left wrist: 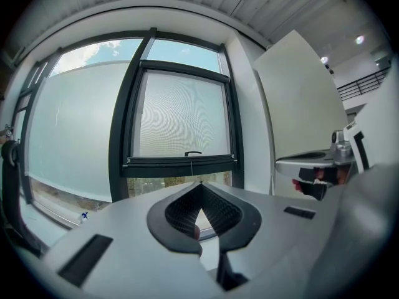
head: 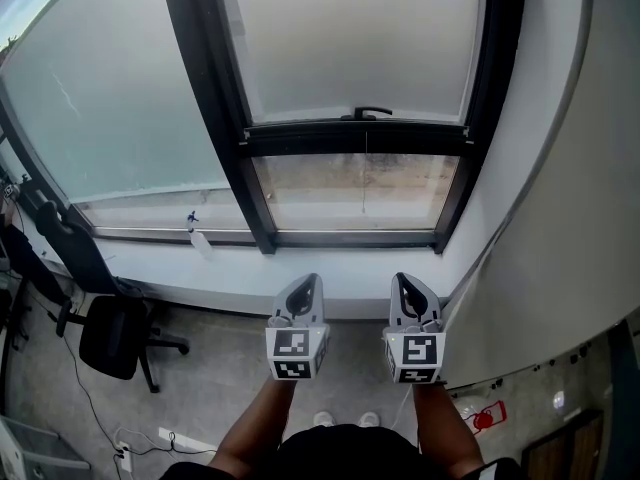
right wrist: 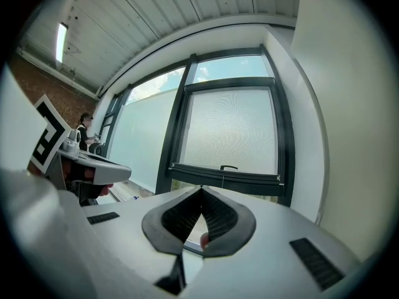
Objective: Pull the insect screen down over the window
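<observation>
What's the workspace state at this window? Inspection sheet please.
Surface: white window sill, holds one bottle.
Job's things: insect screen part-way down; its bottom bar with handle stops above the sill, leaving a strip of clear glass uncovered.
Clutter: small bottle with blue top on the sill.
Grippers: left tongs and right tongs shut, empty, short of the window.
Cables: power strip with leads on the floor, left.
Surroundings: office chair at left, white wall at right.
</observation>
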Tool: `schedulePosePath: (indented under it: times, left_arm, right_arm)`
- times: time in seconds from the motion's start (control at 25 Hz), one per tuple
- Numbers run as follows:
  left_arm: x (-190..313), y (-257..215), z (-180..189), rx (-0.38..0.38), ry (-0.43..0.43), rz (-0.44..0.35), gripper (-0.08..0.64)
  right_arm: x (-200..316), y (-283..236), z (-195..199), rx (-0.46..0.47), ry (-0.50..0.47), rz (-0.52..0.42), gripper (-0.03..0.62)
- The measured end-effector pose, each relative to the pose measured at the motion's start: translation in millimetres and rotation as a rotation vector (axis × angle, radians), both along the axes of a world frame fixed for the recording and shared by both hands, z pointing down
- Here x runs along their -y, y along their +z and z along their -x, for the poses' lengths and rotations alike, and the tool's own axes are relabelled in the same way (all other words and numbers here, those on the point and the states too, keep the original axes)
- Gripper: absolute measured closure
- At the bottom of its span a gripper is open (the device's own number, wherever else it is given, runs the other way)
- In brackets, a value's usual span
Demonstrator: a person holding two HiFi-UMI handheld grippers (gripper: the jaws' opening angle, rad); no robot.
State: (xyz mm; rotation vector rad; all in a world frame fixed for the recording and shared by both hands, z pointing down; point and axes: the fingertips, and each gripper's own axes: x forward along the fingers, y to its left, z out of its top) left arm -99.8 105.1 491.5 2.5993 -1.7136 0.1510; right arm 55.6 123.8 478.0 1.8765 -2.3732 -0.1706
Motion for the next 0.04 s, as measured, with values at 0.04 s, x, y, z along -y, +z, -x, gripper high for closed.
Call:
schedulePosePath:
  times: [0.04]
  left_arm:
    - [-0.6, -0.1, 1.2, -0.001, 0.002, -0.002, 0.557]
  right_arm:
    - [-1.1, -1.2, 2.4, 0.001, -0.001, -0.003, 0.588]
